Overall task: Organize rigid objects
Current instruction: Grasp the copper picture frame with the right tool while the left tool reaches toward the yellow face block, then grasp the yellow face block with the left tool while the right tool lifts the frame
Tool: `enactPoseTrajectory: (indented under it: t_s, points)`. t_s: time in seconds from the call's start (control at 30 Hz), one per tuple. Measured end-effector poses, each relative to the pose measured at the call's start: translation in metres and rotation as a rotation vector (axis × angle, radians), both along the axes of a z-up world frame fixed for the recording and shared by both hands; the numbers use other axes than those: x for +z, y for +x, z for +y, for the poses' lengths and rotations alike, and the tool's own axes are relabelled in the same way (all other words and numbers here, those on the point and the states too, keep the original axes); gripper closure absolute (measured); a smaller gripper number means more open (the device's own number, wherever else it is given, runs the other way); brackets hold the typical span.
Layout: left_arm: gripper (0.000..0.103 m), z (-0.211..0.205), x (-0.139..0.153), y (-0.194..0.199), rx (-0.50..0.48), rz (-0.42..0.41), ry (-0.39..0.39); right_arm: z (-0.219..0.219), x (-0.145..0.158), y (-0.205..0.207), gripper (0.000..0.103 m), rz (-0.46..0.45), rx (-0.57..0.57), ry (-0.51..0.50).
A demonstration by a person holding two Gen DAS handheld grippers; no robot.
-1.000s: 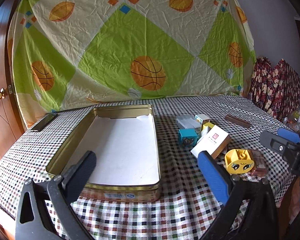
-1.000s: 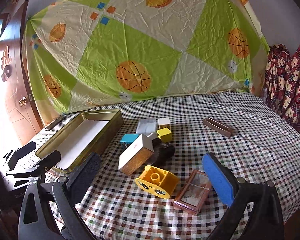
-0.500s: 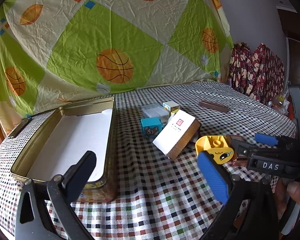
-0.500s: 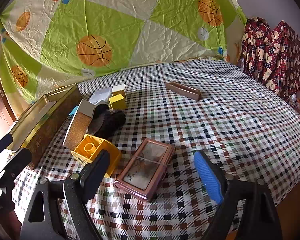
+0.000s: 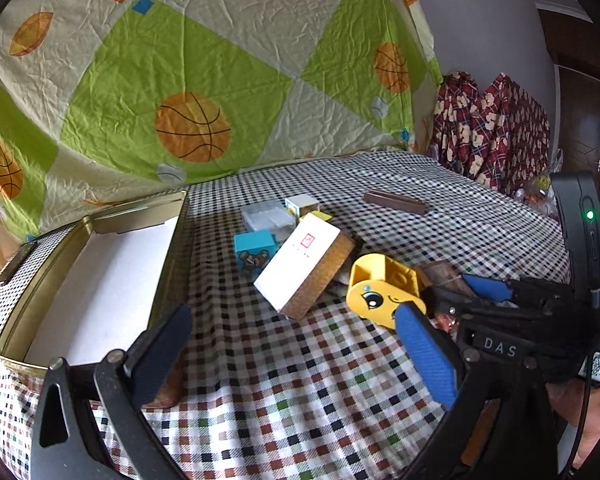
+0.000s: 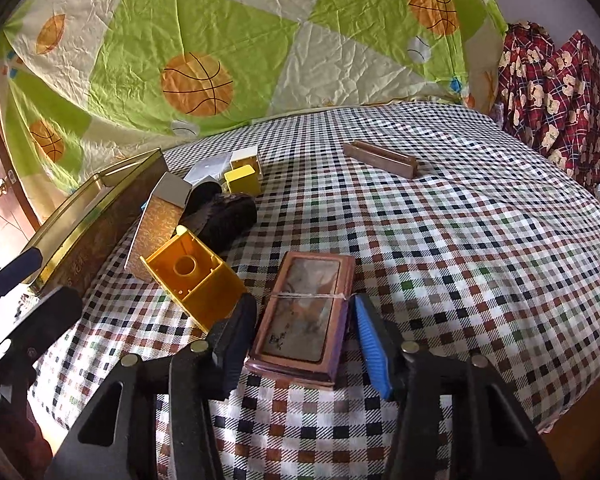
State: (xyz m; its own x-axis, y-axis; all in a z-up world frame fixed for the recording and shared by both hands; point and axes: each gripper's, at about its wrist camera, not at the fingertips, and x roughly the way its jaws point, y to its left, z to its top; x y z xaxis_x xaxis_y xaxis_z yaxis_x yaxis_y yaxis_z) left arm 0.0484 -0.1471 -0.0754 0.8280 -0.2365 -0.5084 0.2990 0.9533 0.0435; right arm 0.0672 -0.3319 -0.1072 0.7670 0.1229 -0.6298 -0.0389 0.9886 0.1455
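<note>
Across the checked cloth of the bench (image 6: 440, 240), the biggest thing is the open gold tin (image 5: 100, 264) at the far left, lid off and lined white inside, which looks set out as the place the loose pieces are meant to go. Just right of it lies a huddle of boxes: a white and tan carton (image 5: 304, 264) leaning on its neighbours, a blue cube (image 5: 254, 250) beside it, and a yellow toy block (image 6: 196, 276) tipped on its side.

Nearest of all, a flat brown case (image 6: 304, 316) lies between the two arms of the right tongs (image 6: 300, 344), which are closing on its long sides. The blue pad seems to touch one edge, but I cannot tell whether the black pad presses the other yet. Taking it by the narrow width makes sense, since it is flat and low.

The left tongs (image 5: 288, 356) hang wide open over bare cloth, holding nothing.

From the left camera the tin's inside and the block's painted face show, while the case is mostly hidden behind the right tongs. Only the right camera shows the case whole, and a dark furry thing (image 6: 228, 216) behind the carton.
</note>
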Motion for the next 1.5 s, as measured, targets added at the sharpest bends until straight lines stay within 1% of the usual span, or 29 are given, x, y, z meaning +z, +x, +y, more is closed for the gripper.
enactPoseTrajectory:
  t_s: [0.1, 0.13, 0.2, 0.3, 0.4, 0.5, 0.63, 0.73, 0.8, 0.87, 0.93, 0.97, 1.0, 1.07, 1.17, 1.37, 1.4, 1.5]
  points:
    - [0.0, -0.012, -0.002, 0.004, -0.027, 0.018, 0.013, -0.006, 0.003, -0.003, 0.054, -0.026, -0.021, 0.002]
    - [0.0, -0.016, -0.003, 0.005, -0.034, 0.02, 0.024, -0.009, 0.005, -0.004, 0.058, -0.032, -0.029, 0.008]
    - [0.0, -0.026, -0.005, 0.007, -0.044, 0.028, 0.041, -0.016, 0.006, -0.005, 0.058, -0.04, -0.042, 0.023]
    - [0.0, -0.039, -0.007, 0.012, -0.072, 0.055, 0.05, -0.022, 0.004, -0.002, 0.058, -0.025, -0.035, 0.026]
    - [0.001, -0.049, -0.01, 0.016, -0.078, 0.06, 0.072, -0.025, 0.004, -0.002, 0.058, -0.03, -0.024, 0.038]
    - [0.001, -0.051, -0.013, 0.023, -0.075, 0.084, 0.067, -0.028, 0.003, 0.0, 0.057, -0.03, -0.003, 0.041]
    - [0.002, -0.057, -0.018, 0.029, -0.076, 0.097, 0.089, -0.034, 0.001, 0.0, 0.057, -0.033, 0.011, 0.062]
    - [0.002, -0.057, -0.02, 0.034, -0.087, 0.122, 0.071, -0.04, 0.0, 0.001, 0.057, -0.027, 0.02, 0.096]
    - [0.004, -0.061, -0.022, 0.037, -0.096, 0.138, 0.081, -0.045, 0.0, 0.001, 0.057, -0.027, 0.016, 0.125]
    - [0.004, -0.067, -0.023, 0.038, -0.105, 0.134, 0.112, -0.047, -0.001, 0.001, 0.056, -0.022, 0.025, 0.136]
    - [0.009, -0.07, -0.023, 0.038, -0.103, 0.124, 0.132, -0.045, 0.0, 0.0, 0.056, -0.028, 0.032, 0.118]
    - [0.019, -0.071, -0.024, 0.039, -0.108, 0.125, 0.135, -0.045, 0.0, 0.0, 0.056, -0.029, 0.037, 0.114]
    - [0.032, -0.07, -0.025, 0.041, -0.113, 0.132, 0.129, -0.043, 0.0, 0.0, 0.056, -0.027, 0.043, 0.109]
    - [0.044, -0.065, -0.027, 0.045, -0.129, 0.167, 0.093, -0.041, 0.0, -0.001, 0.056, -0.028, 0.051, 0.091]
    - [0.045, -0.058, -0.025, 0.043, -0.146, 0.153, 0.056, -0.04, 0.0, -0.002, 0.056, -0.026, 0.057, 0.093]
    - [0.045, -0.056, -0.02, 0.031, -0.161, 0.068, 0.046, -0.031, 0.002, -0.003, 0.056, -0.032, 0.063, 0.028]
    - [0.045, -0.055, -0.019, 0.029, -0.161, 0.054, 0.041, -0.03, 0.002, -0.004, 0.056, -0.034, 0.061, 0.027]
    - [0.045, -0.049, -0.016, 0.027, -0.155, 0.033, 0.016, -0.032, 0.006, -0.007, 0.056, -0.064, 0.064, 0.067]
